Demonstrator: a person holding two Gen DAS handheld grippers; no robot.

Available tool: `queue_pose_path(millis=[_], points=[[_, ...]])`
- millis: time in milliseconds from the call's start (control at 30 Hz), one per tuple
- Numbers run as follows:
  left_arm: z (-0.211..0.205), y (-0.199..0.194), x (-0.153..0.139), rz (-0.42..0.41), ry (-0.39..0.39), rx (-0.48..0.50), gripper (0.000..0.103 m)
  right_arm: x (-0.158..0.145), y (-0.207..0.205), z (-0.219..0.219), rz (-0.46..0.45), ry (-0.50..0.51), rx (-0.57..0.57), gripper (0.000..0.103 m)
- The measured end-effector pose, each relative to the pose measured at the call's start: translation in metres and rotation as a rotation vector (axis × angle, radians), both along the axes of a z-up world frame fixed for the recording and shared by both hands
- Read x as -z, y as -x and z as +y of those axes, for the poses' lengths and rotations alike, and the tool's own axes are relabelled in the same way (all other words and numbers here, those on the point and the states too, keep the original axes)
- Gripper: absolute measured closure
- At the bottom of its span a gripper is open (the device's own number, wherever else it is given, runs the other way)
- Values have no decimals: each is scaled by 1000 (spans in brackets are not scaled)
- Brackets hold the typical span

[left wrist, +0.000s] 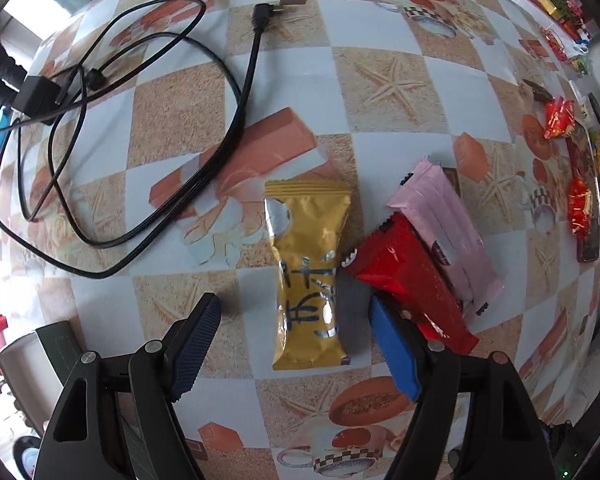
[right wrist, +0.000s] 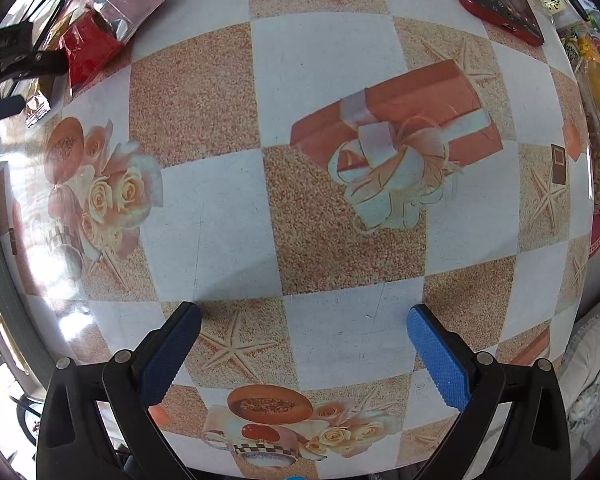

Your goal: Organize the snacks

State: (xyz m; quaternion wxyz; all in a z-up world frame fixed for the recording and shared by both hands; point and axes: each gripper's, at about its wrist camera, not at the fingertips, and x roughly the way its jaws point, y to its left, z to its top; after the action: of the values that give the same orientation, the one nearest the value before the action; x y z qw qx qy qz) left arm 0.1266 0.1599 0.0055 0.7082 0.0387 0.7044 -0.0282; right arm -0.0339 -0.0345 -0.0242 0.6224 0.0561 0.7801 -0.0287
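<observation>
While both tools hang over the patterned counter (left wrist: 380,40), the facts read as follows.

Left hand-held gripper (left wrist: 292,308): released, jaws spread wide, low over the counter and straddling the near half of the gold pack; the left pad stands clear of it, and the right pad sits in the gap between the gold pack and the red pack, overlapping the red one's near edge. Whether it touches either, I cannot tell.

Gold pack (left wrist: 306,272): flat on the counter, long axis running straight away from the left camera, crimped end farthest from it, printed characters on the near half.

Red pack (left wrist: 404,272): flat, just right of the gold one, long axis slanted, far end leaning left toward the gold pack, near end pointing right.

Pink pack (left wrist: 440,220): flat, lying parallel to the red one on its right side, touching or slightly tucked under it.

Right hand-held gripper (right wrist: 304,320): released, jaws wide apart, grasping nothing, over bare checkered counter (right wrist: 320,80).

Same packs in the right view: red (right wrist: 90,48) and pink (right wrist: 128,0) at the far left corner, well apart from the right tool.

Cable (left wrist: 140,128): black, looped loosely on the counter far left of the packs.

Other snacks (left wrist: 560,118): small red wrappers along the right edge.

Phone (right wrist: 500,0): red-cased, at the far right.
</observation>
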Motion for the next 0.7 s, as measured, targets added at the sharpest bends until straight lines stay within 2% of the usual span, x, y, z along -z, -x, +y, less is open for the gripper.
queue_pose_path(millis=[33, 100, 133, 167, 200, 333, 600, 633, 667, 700], points=[[-1, 0, -1, -9, 3, 2, 32, 4, -3, 12, 0, 1, 1, 0], [-6, -2, -5, -25, 3, 15, 55, 2, 0, 11, 0, 1, 1, 0], [-8, -3, -7, -27, 0, 24, 62, 3, 0, 11, 0, 1, 1, 0], [-9, -2, -8, -27, -4, 33, 74, 3, 0, 11, -1, 1, 1, 0], [-9, 0, -8, -25, -9, 43, 78, 3, 0, 11, -1, 1, 0, 0], [1, 18, -9, -19, 0, 34, 78, 0, 1, 9, -10, 3, -3, 0], [27, 92, -7, 6, -19, 5, 76, -8, 14, 8, -65, 11, -8, 0], [31, 96, -7, 5, -19, -7, 75, -8, 15, 8, -58, 11, -8, 0], [34, 99, -7, 5, -19, -17, 68, -7, 14, 8, -46, 9, -6, 0], [37, 99, -6, 4, -26, -27, 56, -7, 12, 8, -30, 7, -3, 0]])
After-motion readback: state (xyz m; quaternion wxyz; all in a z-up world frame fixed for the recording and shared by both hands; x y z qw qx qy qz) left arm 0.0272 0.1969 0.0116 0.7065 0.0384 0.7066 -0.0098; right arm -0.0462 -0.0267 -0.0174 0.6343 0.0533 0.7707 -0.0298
